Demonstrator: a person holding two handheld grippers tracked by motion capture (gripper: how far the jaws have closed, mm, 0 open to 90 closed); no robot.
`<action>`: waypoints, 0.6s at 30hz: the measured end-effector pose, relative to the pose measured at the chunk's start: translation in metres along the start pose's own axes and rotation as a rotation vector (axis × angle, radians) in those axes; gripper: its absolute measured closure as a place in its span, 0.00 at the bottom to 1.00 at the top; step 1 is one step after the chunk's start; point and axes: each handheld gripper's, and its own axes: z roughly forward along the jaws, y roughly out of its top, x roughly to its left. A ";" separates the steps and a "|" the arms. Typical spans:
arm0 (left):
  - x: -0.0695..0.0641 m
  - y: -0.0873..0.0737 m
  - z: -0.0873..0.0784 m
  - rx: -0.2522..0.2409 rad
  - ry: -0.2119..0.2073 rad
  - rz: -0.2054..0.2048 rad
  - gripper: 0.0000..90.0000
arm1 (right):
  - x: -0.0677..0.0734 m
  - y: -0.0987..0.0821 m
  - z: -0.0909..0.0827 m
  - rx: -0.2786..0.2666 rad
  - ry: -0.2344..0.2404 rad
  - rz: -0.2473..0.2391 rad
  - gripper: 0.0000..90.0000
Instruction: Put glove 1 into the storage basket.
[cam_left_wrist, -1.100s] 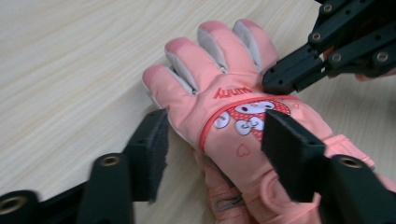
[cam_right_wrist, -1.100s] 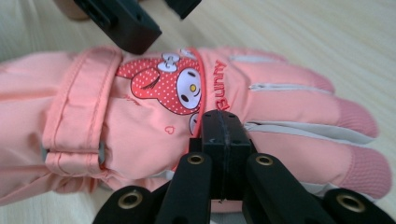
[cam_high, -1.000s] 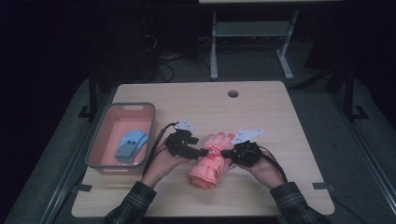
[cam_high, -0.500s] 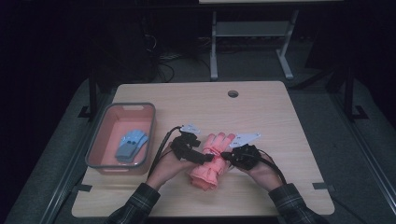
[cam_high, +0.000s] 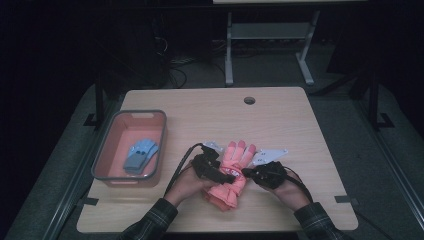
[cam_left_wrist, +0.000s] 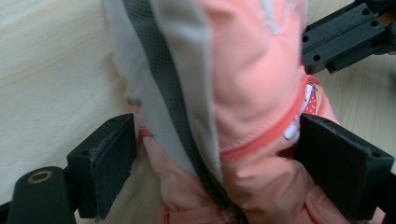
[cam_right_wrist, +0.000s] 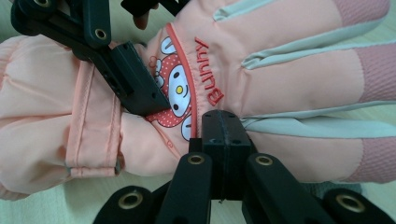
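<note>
A pink padded glove (cam_high: 232, 172) with a rabbit picture and the word "Bunny" lies flat near the table's front, fingers pointing away from me. My left gripper (cam_high: 226, 176) comes in from its left side. Its jaws have just been opening and now straddle the glove (cam_left_wrist: 243, 93) near the cuff, standing wide with a small gap at one pad (cam_left_wrist: 112, 158). My right gripper (cam_right_wrist: 223, 126) is shut, its tips resting against the glove's (cam_right_wrist: 280, 70) right edge beside the picture. One jaw of the left gripper (cam_right_wrist: 135, 84) lies across the glove there.
A pink plastic bin (cam_high: 107, 150) stands at the table's left with a blue glove (cam_high: 140, 154) inside. A round cable hole (cam_high: 249, 100) sits at the far middle of the wooden table (cam_high: 210, 115). Beyond the table are dark floor and stand legs.
My left hand has come down and toward me onto the glove, and its jaws have spread around it. The right hand and the glove have stayed in place.
</note>
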 end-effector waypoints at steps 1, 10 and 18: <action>0.000 0.000 0.002 0.004 -0.007 -0.001 0.14 | 0.000 -0.001 0.000 0.001 0.001 0.000 1.00; 0.005 0.000 0.001 0.017 -0.081 -0.022 0.28 | -0.010 -0.012 -0.033 -0.065 -0.003 0.045 0.56; 0.006 0.002 -0.002 0.031 -0.132 -0.027 0.52 | -0.028 -0.050 -0.049 -0.025 -0.122 0.108 0.37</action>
